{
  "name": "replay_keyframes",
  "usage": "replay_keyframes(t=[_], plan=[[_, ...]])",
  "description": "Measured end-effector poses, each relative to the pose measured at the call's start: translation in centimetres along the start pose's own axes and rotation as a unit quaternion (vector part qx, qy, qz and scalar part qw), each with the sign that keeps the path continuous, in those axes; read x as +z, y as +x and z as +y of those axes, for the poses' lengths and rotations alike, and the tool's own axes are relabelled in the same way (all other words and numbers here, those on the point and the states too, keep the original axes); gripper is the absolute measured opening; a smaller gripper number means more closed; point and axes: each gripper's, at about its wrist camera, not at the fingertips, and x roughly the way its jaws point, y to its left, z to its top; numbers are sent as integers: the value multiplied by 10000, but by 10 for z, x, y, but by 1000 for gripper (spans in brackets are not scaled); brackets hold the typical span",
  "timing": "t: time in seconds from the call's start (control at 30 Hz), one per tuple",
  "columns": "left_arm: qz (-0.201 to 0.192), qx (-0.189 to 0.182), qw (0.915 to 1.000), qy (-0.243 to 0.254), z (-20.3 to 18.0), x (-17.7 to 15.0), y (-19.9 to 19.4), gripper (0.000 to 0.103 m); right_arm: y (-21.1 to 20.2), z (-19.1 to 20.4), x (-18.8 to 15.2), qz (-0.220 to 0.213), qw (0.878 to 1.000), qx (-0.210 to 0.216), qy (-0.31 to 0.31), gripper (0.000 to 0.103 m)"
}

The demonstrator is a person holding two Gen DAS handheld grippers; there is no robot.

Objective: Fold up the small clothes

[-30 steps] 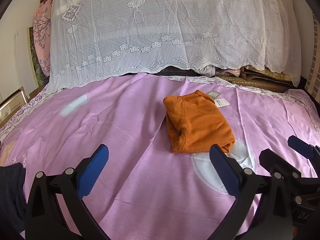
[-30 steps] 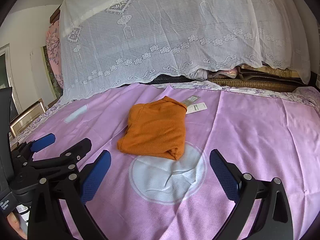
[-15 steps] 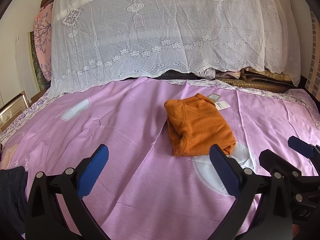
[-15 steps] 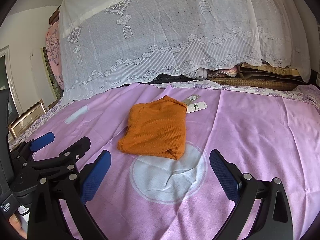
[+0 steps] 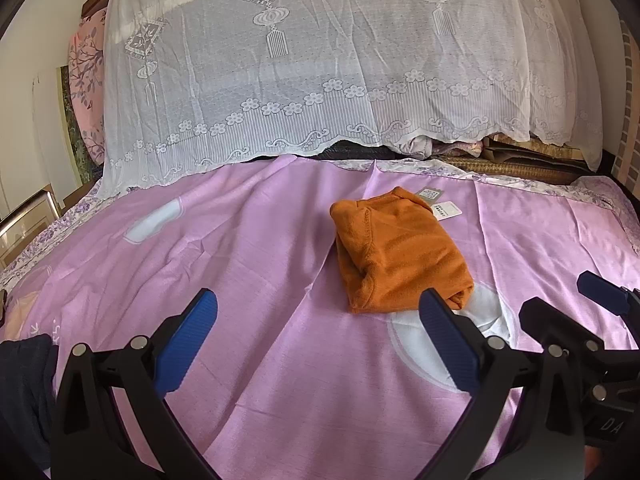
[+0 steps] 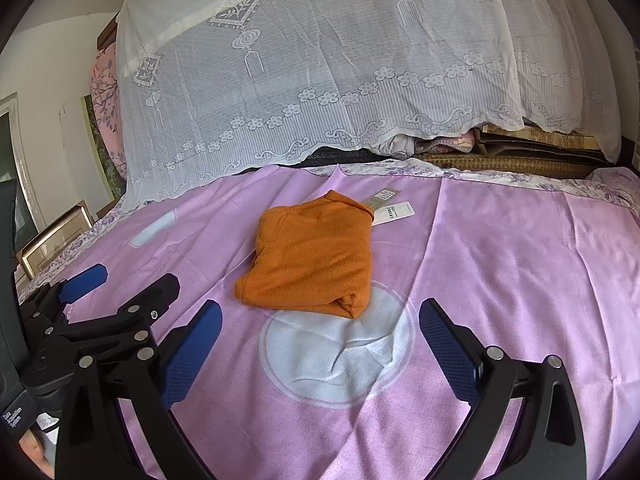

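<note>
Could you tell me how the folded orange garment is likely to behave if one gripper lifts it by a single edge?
The orange garment looks like soft knit, so it would probably sag and unfold rather than hold its shape. Its layers lie loose at the near corner, so a pinch there may catch only one. The paper tags at its far end would likely dangle.
</note>
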Motion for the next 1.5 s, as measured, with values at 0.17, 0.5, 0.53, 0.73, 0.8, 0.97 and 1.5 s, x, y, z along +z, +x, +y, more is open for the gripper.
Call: replay_keyframes(t=[0.17, 0.5, 0.53, 0.73, 0.8, 0.97, 1.5], plan=[[33, -15, 10000, 13, 0, 0, 2, 98, 0, 0, -1, 7, 10000, -4, 14, 99], [47, -10, 10000, 17, -1, -1, 2, 98, 0, 0, 0, 16, 10000, -1, 21, 99], [49, -8, 10000, 18, -2, -1, 2, 98, 0, 0, 0, 14, 10000, 0, 20, 99], [52, -12, 10000, 18, -2, -1, 2, 98, 0, -1, 0, 16, 10000, 0, 20, 99], [54, -9, 10000, 18, -2, -1, 2, 98, 0, 0, 0, 22, 10000, 1, 24, 99], [68, -11, 10000, 14, -3, -2, 3, 98, 0, 0, 0, 28, 10000, 1, 31, 99], [88, -18, 10000, 12, -2, -2, 4, 98, 0, 0, -3, 48, 10000, 2, 49, 99]])
